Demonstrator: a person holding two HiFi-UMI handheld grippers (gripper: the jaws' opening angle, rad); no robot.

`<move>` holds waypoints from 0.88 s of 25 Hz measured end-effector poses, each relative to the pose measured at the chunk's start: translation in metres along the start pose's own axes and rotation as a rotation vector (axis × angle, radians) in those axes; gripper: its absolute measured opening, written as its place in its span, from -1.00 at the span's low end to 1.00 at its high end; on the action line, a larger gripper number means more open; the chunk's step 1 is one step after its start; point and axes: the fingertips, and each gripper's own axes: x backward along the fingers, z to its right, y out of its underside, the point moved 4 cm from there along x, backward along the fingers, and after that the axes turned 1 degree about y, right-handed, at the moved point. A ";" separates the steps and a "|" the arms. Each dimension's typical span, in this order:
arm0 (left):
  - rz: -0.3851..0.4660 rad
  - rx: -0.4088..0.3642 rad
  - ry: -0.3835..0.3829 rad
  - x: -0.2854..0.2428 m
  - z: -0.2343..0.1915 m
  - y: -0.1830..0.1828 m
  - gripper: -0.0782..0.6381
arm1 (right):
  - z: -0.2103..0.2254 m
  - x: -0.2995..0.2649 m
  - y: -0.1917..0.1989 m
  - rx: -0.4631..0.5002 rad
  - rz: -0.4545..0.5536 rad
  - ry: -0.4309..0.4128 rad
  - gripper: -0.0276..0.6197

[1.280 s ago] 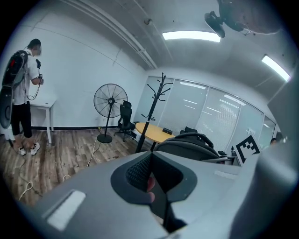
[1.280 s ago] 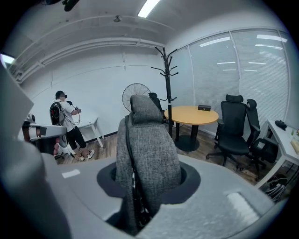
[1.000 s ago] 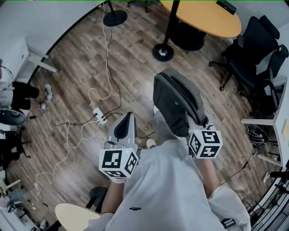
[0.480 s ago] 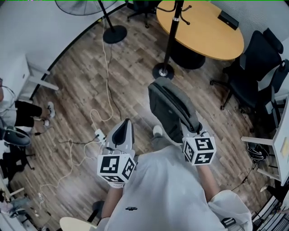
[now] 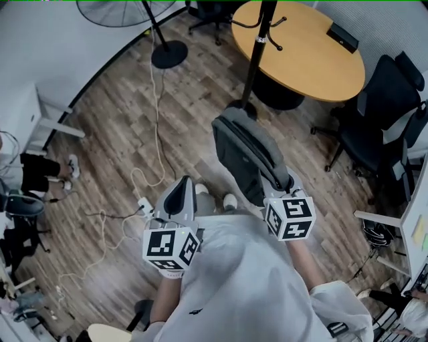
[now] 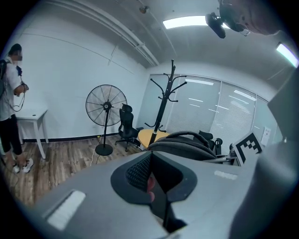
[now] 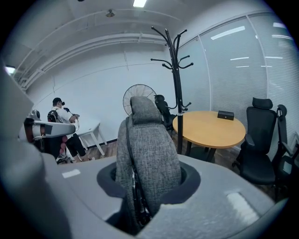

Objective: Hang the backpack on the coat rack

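A grey backpack (image 5: 244,157) hangs from my right gripper (image 5: 284,185), which is shut on its top part. In the right gripper view the backpack (image 7: 149,149) fills the gap between the jaws of that gripper (image 7: 145,196). The black coat rack (image 5: 257,53) stands just beyond the backpack, its base hidden behind the bag. Its hooked top shows in the right gripper view (image 7: 175,56) and in the left gripper view (image 6: 163,100). My left gripper (image 5: 180,190) is held beside the bag, to its left, jaws together and empty (image 6: 156,186).
A round wooden table (image 5: 314,60) stands right behind the rack, with black office chairs (image 5: 388,100) to its right. A standing fan (image 5: 117,10) is at the far left; cables and a power strip (image 5: 144,204) lie on the wood floor. A person (image 5: 27,167) stands by a white desk.
Both grippers and the backpack have moved forward toward the coat rack. The rack's base, in plain view before, is now hidden behind the bag.
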 end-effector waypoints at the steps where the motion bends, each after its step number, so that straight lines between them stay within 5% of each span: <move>1: -0.001 -0.001 0.004 -0.005 -0.002 -0.002 -0.74 | -0.001 -0.004 -0.004 -0.003 0.002 -0.001 -0.50; 9: -0.008 -0.011 0.091 -0.060 -0.015 -0.023 -0.74 | 0.000 -0.043 -0.029 -0.034 0.008 0.021 -0.50; 22: -0.045 -0.038 0.256 -0.172 -0.098 -0.104 -0.74 | -0.005 -0.137 -0.098 -0.108 0.000 0.201 -0.50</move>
